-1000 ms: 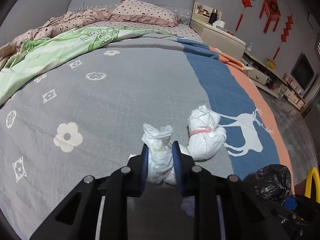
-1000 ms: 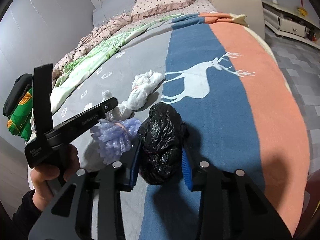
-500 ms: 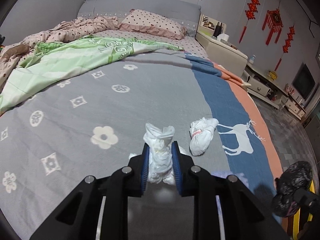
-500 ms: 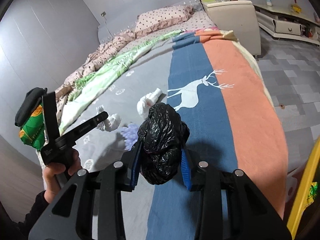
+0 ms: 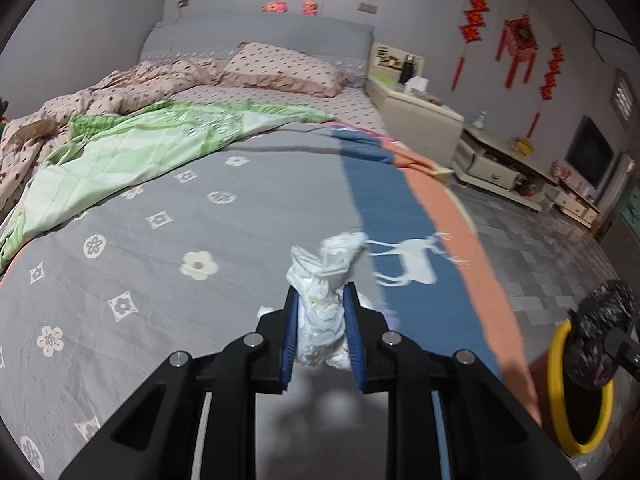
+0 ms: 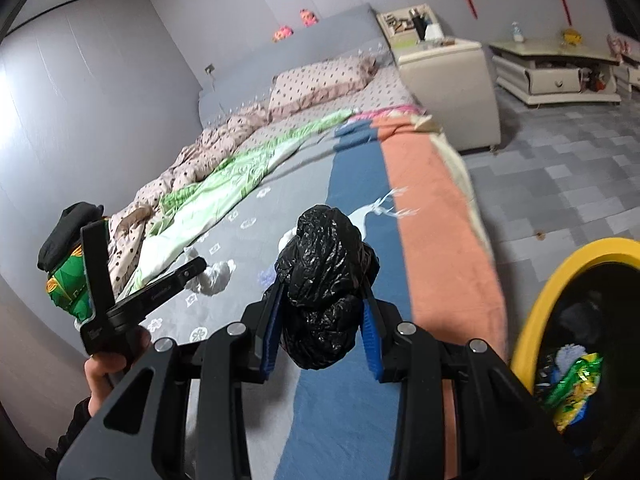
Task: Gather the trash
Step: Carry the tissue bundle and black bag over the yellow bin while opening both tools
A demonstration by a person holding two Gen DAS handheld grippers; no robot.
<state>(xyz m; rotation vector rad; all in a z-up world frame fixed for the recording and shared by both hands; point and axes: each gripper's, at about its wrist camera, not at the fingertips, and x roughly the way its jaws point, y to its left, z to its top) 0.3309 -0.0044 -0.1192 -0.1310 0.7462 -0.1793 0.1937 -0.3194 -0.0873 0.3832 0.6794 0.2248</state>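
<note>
While my left gripper point(image 5: 320, 320) clamps a white bag point(image 5: 320, 312), my right gripper point(image 6: 320, 320) squeezes a black bag point(image 6: 324, 280), yellow bin point(image 6: 532, 312) just right of it.

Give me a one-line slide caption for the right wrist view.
Right hand-held gripper clamps a crumpled black plastic bag above the bed's patterned blanket, beside a yellow-rimmed trash bin.

yellow bin point(image 6: 532, 312) cut by frame edge, contents partly hidden
</note>
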